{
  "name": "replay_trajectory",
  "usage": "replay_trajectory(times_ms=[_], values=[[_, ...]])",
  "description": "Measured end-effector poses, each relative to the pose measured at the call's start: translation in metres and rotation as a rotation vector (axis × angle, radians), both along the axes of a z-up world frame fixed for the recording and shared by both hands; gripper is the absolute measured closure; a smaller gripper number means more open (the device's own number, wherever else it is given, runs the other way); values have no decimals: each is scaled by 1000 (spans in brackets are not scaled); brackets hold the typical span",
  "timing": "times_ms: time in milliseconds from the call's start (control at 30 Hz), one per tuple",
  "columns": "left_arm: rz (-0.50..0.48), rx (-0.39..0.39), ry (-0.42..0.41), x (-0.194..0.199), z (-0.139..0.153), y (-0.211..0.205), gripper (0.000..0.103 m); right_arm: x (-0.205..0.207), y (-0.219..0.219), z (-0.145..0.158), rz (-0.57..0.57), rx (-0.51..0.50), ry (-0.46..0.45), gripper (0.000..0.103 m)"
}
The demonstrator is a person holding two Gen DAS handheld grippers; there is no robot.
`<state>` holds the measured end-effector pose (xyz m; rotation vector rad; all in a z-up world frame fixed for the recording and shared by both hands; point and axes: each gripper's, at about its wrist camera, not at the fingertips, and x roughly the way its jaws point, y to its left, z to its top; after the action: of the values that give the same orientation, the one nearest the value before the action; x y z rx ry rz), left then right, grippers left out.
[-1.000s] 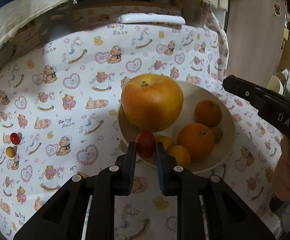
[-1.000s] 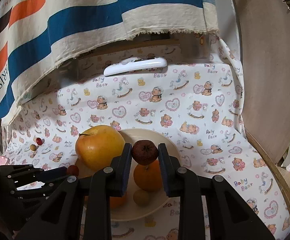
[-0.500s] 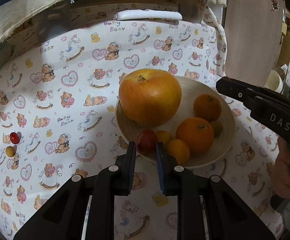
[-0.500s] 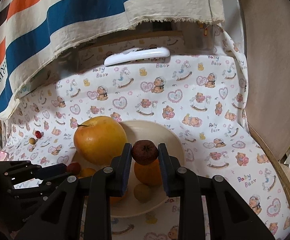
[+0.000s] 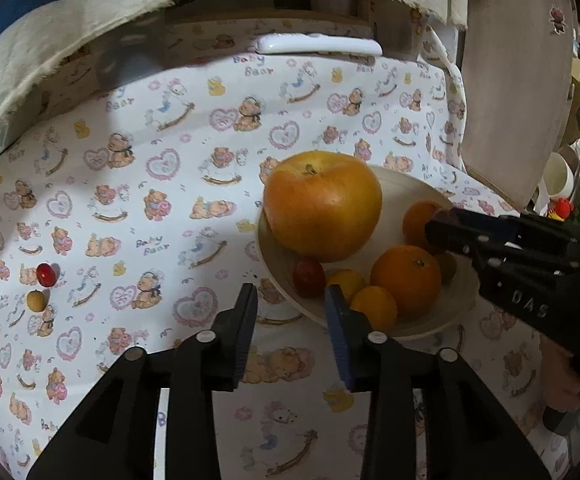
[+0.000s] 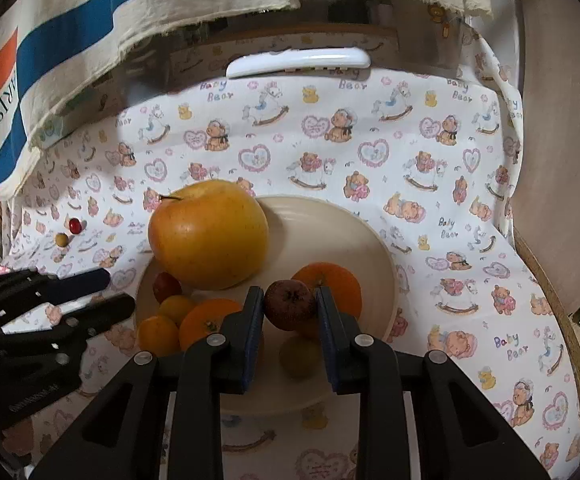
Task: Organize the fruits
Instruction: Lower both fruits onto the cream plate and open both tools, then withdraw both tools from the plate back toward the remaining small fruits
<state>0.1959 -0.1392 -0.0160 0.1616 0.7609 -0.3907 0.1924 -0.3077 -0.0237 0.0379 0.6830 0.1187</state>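
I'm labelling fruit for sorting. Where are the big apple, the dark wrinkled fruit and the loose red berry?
big apple [image 6: 208, 234], right wrist view, front skin.
dark wrinkled fruit [image 6: 290, 305], right wrist view, its middle.
loose red berry [image 5: 46, 274], left wrist view, its middle.

Tablecloth [image 5: 138, 184]: white, printed with brown teddy bears, pink hearts, rocking horses, yellow ducks, "Baby Bear" lettering. Hanging cloth [image 6: 90, 20]: cream, blue and orange stripes with dark letters. Bowl [image 6: 329, 224]: cream. Large apple [image 6: 208, 234]: yellow-orange, reddish blush. Oranges [image 5: 405, 278]: deep orange. Small round fruits at the bowl's near rim [image 5: 373, 306]: yellow-orange; one beside them [image 5: 309, 277] dark red. Wrinkled fruit [image 6: 290, 304] between blue pads: dull brown-red. Loose on the cloth: glossy red berry [image 5: 46, 274], small yellow one [image 5: 36, 300]. Grippers: black.
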Motion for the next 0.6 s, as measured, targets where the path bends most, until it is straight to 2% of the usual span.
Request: replay_trajectory(times_ms=[133, 200, 267, 333, 367, 500, 600], values=[[14, -1, -20, -1, 3, 3, 56, 1, 1, 0, 1, -2, 0, 75], [25, 2, -28, -1, 4, 5, 47, 0, 1, -1, -1, 1, -1, 75], [39, 3, -36, -1, 4, 6, 44, 0, 1, -1, 1, 1, -1, 73], [47, -4, -38, -1, 6, 9, 41, 0, 0, -1, -3, 0, -2, 59], [52, -9, -39, -1, 6, 10, 40, 0, -1, -1, -7, 1, -5, 56], [66, -20, -48, -1, 10, 15, 38, -1, -4, 2, -14, 13, -19, 54], [73, -28, -55, -1, 12, 17, 38, -3, -7, 4, -25, 22, -43, 41]])
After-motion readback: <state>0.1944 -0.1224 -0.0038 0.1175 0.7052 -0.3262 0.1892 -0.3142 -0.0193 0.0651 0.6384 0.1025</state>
